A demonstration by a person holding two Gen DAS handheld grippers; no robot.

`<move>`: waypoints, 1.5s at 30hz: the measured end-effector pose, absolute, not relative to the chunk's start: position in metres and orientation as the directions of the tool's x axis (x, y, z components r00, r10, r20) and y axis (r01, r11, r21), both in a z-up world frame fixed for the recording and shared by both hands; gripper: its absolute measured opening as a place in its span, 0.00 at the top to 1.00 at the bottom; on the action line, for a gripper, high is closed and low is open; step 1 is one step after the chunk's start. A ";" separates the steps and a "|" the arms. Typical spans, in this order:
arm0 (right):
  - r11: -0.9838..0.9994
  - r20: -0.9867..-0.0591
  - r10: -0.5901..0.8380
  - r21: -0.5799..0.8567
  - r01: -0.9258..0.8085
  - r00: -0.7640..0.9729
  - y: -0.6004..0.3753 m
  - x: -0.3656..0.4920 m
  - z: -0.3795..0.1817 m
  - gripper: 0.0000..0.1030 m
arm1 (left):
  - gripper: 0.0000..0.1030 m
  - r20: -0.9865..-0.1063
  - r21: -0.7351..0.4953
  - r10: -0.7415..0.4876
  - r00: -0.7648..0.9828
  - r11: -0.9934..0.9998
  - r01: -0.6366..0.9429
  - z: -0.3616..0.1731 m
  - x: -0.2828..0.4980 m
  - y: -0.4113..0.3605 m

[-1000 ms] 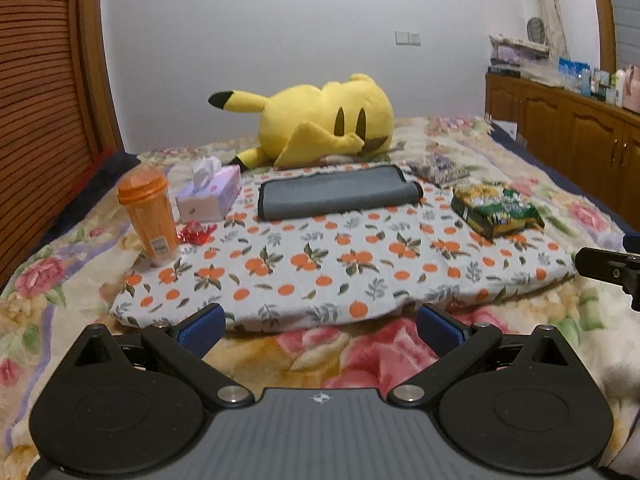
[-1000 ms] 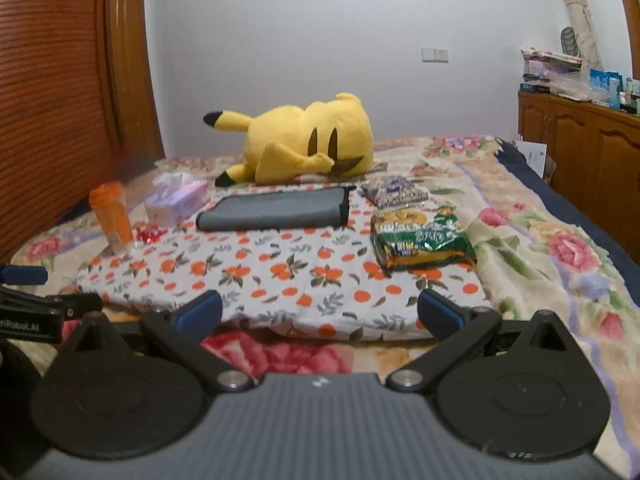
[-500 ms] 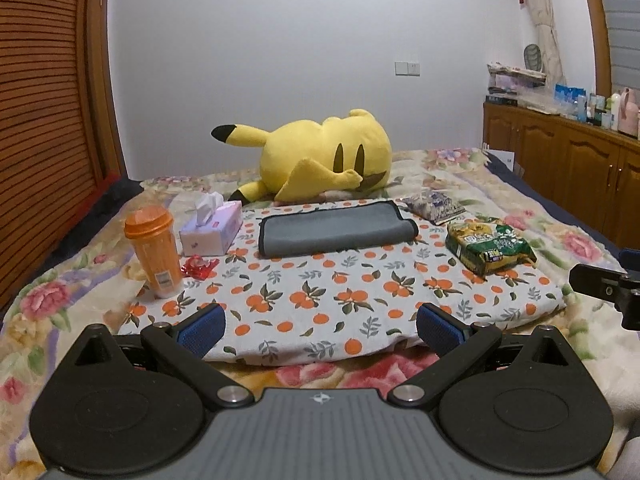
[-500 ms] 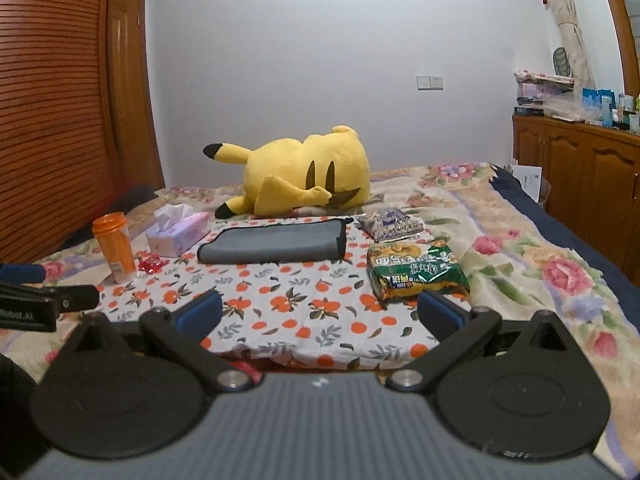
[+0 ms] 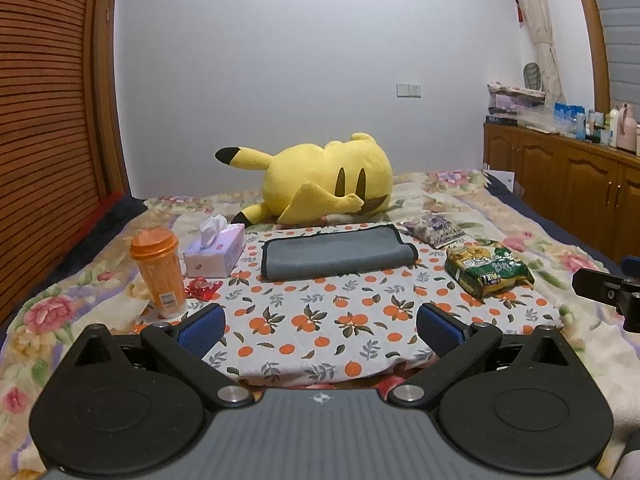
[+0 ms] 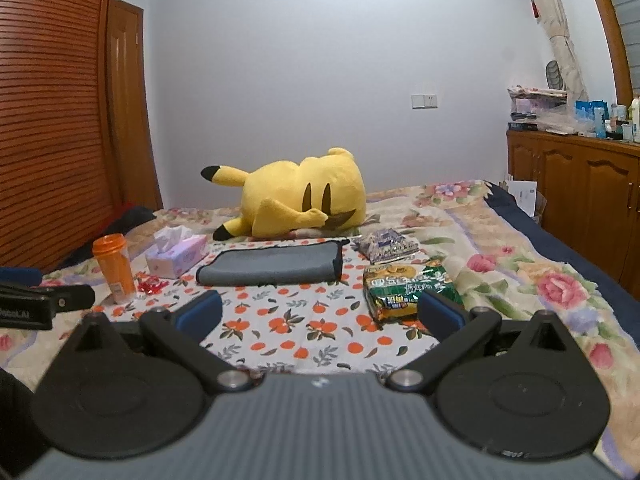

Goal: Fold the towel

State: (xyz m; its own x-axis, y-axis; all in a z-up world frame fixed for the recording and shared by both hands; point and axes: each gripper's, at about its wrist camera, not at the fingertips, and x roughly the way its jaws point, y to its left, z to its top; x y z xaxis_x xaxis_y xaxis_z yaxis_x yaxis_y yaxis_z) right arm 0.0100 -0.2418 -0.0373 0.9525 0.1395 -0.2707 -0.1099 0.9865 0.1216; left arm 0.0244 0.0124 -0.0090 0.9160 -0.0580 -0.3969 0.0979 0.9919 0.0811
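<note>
We see a bed (image 5: 500, 208) with a flowery cover and an orange-print cloth (image 5: 320, 320) on top. Our left claw (image 5: 320, 326) and right claw (image 6: 320, 312) are both wide open and hold nothing. The gray towel (image 5: 336, 254), maybe folded already, lies far ahead of both claws, just before the yellow plush toy (image 5: 320, 184).

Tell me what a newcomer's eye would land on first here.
The big yellow plush toy lying on its side at the far end of the bed. Next, the gray towel lying before it on the orange-print cloth, with the orange bottle standing at the cloth's left edge.
</note>
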 end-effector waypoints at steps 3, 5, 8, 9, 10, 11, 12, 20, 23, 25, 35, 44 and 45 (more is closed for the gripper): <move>0.986 -0.259 0.138 0.123 -0.109 0.956 -0.243 0.009 -0.036 0.00 | 0.00 -0.387 0.079 -0.057 0.920 0.992 0.095 -0.008 0.023 0.013; 0.986 -0.253 0.137 0.123 -0.108 0.958 -0.243 0.008 -0.036 0.00 | 0.00 -0.382 0.080 -0.056 0.923 0.992 0.093 -0.007 0.023 0.013; 0.986 -0.250 0.136 0.124 -0.108 0.959 -0.243 0.008 -0.036 0.00 | 0.00 -0.379 0.085 -0.054 0.924 0.992 0.093 -0.007 0.023 0.013; 0.987 -0.251 0.136 0.123 -0.107 0.959 -0.243 0.008 -0.036 0.00 | 0.00 -0.378 0.087 -0.054 0.924 0.992 0.093 -0.007 0.023 0.013; 0.987 -0.251 0.136 0.122 -0.108 0.958 -0.243 0.008 -0.036 0.00 | 0.00 -0.379 0.088 -0.053 0.924 0.992 0.093 -0.007 0.023 0.013; 0.987 -0.250 0.134 0.120 -0.106 0.959 -0.243 0.008 -0.036 0.00 | 0.00 -0.378 0.089 -0.052 0.924 0.992 0.092 -0.007 0.023 0.012; 0.987 -0.249 0.132 0.118 -0.105 0.959 -0.243 0.008 -0.035 0.00 | 0.00 -0.378 0.090 -0.052 0.924 0.992 0.092 -0.007 0.023 0.013; 0.988 -0.249 0.132 0.113 -0.106 0.960 -0.242 0.007 -0.035 0.00 | 0.00 -0.374 0.097 -0.048 0.926 0.991 0.091 -0.008 0.022 0.013; 0.988 -0.249 0.131 0.114 -0.105 0.960 -0.243 0.007 -0.035 0.00 | 0.00 -0.374 0.097 -0.048 0.926 0.991 0.090 -0.008 0.022 0.013; 0.988 -0.249 0.131 0.114 -0.105 0.960 -0.242 0.007 -0.035 0.00 | 0.00 -0.375 0.097 -0.049 0.926 0.991 0.092 -0.008 0.022 0.013; 0.988 -0.249 0.131 0.114 -0.106 0.959 -0.242 0.007 -0.035 0.00 | 0.00 -0.374 0.097 -0.048 0.926 0.991 0.091 -0.008 0.022 0.014; 0.988 -0.249 0.131 0.113 -0.106 0.959 -0.242 0.007 -0.035 0.00 | 0.00 -0.375 0.098 -0.048 0.926 0.991 0.091 -0.007 0.022 0.014; 0.988 -0.249 0.131 0.113 -0.106 0.959 -0.242 0.007 -0.035 0.00 | 0.00 -0.375 0.098 -0.048 0.926 0.991 0.091 -0.008 0.022 0.014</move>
